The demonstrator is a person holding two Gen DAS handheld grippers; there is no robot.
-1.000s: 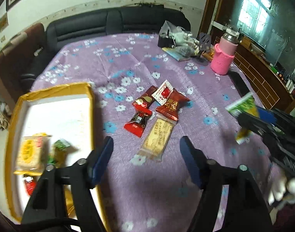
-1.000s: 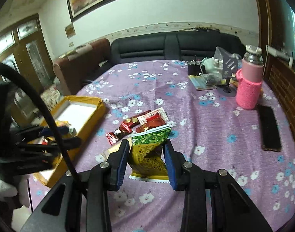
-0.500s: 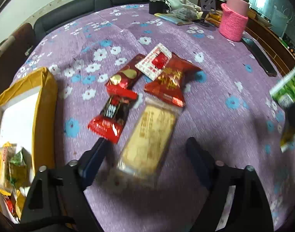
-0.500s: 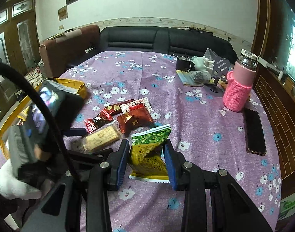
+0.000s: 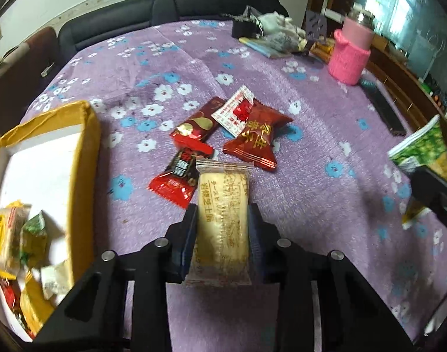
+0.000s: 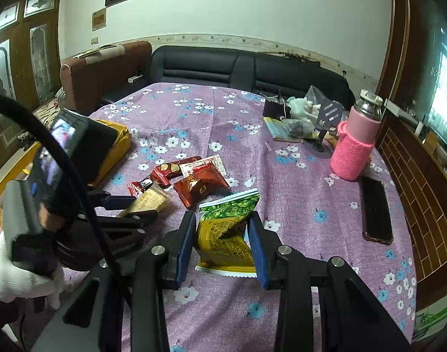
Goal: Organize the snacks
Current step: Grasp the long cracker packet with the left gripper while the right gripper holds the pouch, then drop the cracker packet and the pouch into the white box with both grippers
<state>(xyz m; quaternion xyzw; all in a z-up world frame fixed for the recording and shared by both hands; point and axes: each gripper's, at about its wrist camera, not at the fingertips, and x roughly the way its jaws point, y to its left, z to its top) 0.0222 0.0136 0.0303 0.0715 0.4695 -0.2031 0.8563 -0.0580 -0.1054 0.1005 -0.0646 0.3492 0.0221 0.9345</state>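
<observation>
My left gripper (image 5: 222, 220) is shut on a clear-wrapped tan biscuit bar (image 5: 223, 217), held just above the purple floral cloth; the bar also shows in the right wrist view (image 6: 148, 201). My right gripper (image 6: 222, 228) is shut on a green and yellow snack bag (image 6: 227, 228), which appears at the right edge of the left wrist view (image 5: 422, 149). Several red snack packets (image 5: 252, 140) lie on the cloth just beyond the bar. The yellow box (image 5: 90, 158) with a white floor sits at the left and holds several wrapped snacks (image 5: 15, 234).
A pink-sleeved bottle (image 6: 355, 143) stands at the far right with a black phone (image 6: 375, 209) in front of it. Bags, a booklet and a small stand (image 6: 296, 120) crowd the far edge. A black sofa (image 6: 238, 70) lies behind the table.
My left gripper moved forward from beside the box to the snack pile and closed on the biscuit bar, lifting it slightly. My right gripper kept its hold on the green bag.
</observation>
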